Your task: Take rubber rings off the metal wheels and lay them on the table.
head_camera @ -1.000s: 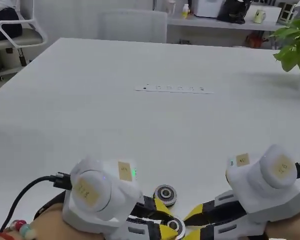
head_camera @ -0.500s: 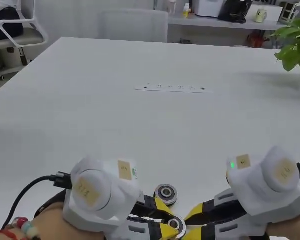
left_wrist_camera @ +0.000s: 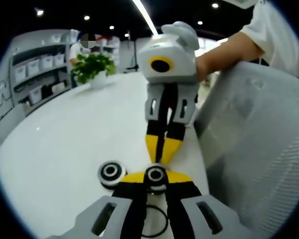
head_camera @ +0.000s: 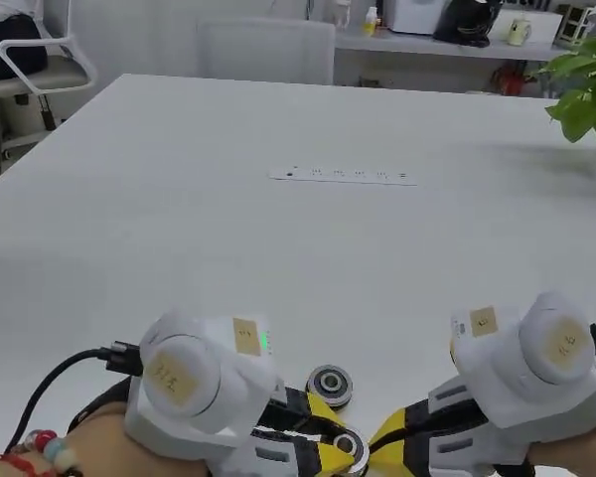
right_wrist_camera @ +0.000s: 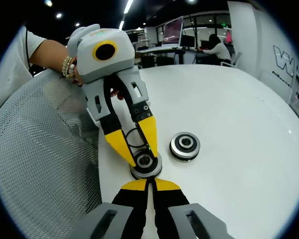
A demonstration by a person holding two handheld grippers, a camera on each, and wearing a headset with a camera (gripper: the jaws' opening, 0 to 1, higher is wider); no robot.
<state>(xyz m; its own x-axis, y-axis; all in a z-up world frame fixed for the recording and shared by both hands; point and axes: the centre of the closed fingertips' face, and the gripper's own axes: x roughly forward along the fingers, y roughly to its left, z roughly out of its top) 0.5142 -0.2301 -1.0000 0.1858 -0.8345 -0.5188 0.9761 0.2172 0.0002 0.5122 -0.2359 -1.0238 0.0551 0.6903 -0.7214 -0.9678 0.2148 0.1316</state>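
1. The left gripper point(left_wrist_camera: 155, 178) has its yellow jaws pinching a metal wheel point(right_wrist_camera: 145, 162) from both sides, close to the counter's point(head_camera: 278, 268) near edge.
2. The right gripper point(right_wrist_camera: 149, 184) has its jaws pressed together, tips touching that wheel's rim; whether they nip any rubber, I cannot tell.
3. A second wheel point(right_wrist_camera: 184, 145) lies free just beyond, apart from both grippers.
4. A loose rubber ring point(left_wrist_camera: 167, 220) lies flat under the left gripper.
5. A mesh chair back point(right_wrist_camera: 45, 164) stands against the near edge.
6. Far across the open counter sit a socket strip point(head_camera: 343, 176) and, far right, a plant point(head_camera: 588, 79).
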